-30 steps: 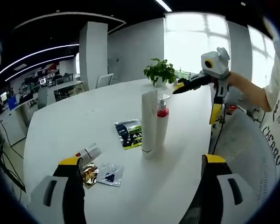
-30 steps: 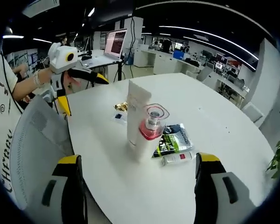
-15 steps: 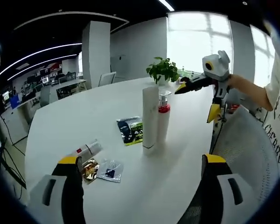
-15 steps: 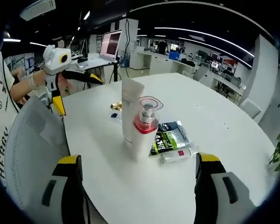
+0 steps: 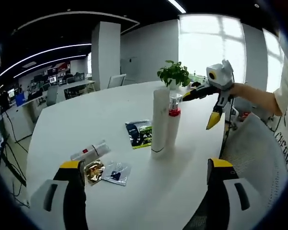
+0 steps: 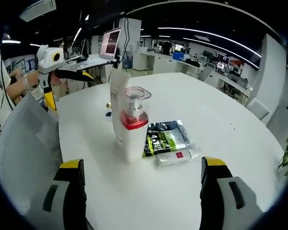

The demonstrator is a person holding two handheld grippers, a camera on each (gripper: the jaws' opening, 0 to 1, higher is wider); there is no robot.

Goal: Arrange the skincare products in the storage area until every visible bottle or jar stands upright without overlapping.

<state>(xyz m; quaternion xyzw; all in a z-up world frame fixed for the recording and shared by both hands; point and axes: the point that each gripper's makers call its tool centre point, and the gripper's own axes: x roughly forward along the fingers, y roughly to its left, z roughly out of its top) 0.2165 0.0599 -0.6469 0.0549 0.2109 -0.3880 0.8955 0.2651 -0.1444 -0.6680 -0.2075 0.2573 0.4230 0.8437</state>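
Note:
A tall white tube [image 5: 159, 120] stands upright on the white round table [image 5: 67, 120], touching a clear-capped pump bottle with a red collar [image 5: 173, 123]. A small white tube [image 5: 90, 151] lies flat near my left gripper [image 5: 145, 165], which is open and holds nothing. In the right gripper view the pump bottle [image 6: 130, 130] is in front of the tall tube [image 6: 117, 103], and the small tube [image 6: 177, 157] lies beside them. My right gripper [image 6: 143, 164] is open and holds nothing. Each gripper shows in the other's view, held off the table edge: the right gripper [image 5: 199, 109] and the left gripper [image 6: 69, 88].
A green and black sachet [image 5: 140, 133] lies flat by the bottles, also the sachet [image 6: 165, 137]. A gold sachet [image 5: 93, 171] and a clear sachet [image 5: 115, 173] lie near the small tube. A potted plant [image 5: 175, 74] stands at the far edge. A mesh chair back [image 5: 252, 153] is beside the table.
Both cameras have shifted a little, so the bottles sit further left in the right gripper view. The products on the table have not moved. Both grippers stay open.

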